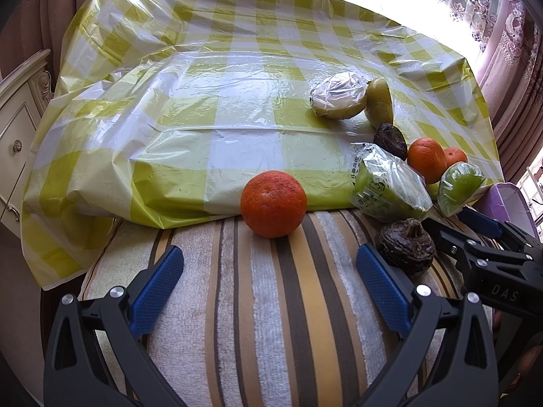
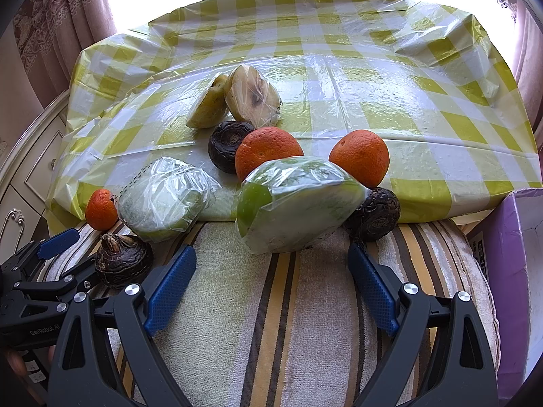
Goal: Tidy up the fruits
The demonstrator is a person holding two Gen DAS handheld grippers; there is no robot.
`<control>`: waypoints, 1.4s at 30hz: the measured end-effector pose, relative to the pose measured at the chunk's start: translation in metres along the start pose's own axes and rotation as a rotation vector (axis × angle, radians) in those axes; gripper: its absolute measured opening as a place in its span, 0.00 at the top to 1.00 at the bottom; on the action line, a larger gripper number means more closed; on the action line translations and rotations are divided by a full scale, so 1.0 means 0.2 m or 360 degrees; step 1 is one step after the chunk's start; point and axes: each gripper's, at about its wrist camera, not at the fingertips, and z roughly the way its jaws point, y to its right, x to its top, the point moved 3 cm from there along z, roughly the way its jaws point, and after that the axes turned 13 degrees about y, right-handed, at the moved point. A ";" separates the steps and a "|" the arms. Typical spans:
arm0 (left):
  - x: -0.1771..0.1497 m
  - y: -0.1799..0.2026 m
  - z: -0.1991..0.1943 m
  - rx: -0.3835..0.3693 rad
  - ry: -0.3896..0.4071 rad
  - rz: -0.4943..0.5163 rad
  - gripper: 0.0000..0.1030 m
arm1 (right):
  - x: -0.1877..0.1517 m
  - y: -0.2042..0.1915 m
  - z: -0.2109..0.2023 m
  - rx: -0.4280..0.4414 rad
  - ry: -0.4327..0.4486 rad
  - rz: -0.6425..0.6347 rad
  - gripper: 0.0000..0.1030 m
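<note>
Fruit lies where a striped towel [image 1: 271, 305] meets a yellow checked plastic cloth [image 1: 210, 101]. In the left wrist view an orange [image 1: 273, 204] sits just ahead of my open, empty left gripper [image 1: 269, 264]. A dark wrinkled fruit [image 1: 405, 249] lies by its right finger. In the right wrist view a plastic-wrapped green fruit piece [image 2: 295, 203] lies just ahead of my open, empty right gripper [image 2: 271, 264]. Behind it are two oranges [image 2: 268, 152] [image 2: 359, 156], two dark fruits [image 2: 229, 144] [image 2: 375, 215], another wrapped green piece [image 2: 163, 200] and two cut yellow-green halves [image 2: 253, 96].
A purple box [image 2: 509, 271] stands at the right edge of the towel. A white cabinet with drawers [image 1: 20, 108] stands at the left. Curtains and a bright window lie behind the table. A small orange [image 2: 101, 209] and a dark fruit [image 2: 122, 259] lie near the left gripper.
</note>
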 end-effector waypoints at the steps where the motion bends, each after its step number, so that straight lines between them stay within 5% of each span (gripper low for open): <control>1: 0.00 0.00 0.00 -0.0002 -0.0001 -0.0002 0.01 | 0.00 0.00 0.00 0.0002 -0.0001 0.0002 0.15; 18: 0.00 -0.02 -0.04 -0.0048 0.0080 -0.0040 0.04 | 0.02 0.08 -0.12 0.0279 -0.0014 0.0143 0.15; 27: 0.07 -0.04 -0.05 -0.0078 0.0093 -0.0040 0.30 | 0.03 0.20 -0.19 0.0281 0.0044 0.0226 0.15; 34: 0.10 -0.03 0.04 -0.0109 0.0008 -0.0025 0.62 | 0.07 0.28 -0.21 0.0211 0.0089 0.0217 0.15; 42: 0.10 -0.02 0.03 -0.0100 0.0033 -0.0018 0.65 | 0.12 0.11 -0.22 0.0178 0.0215 -0.0115 0.15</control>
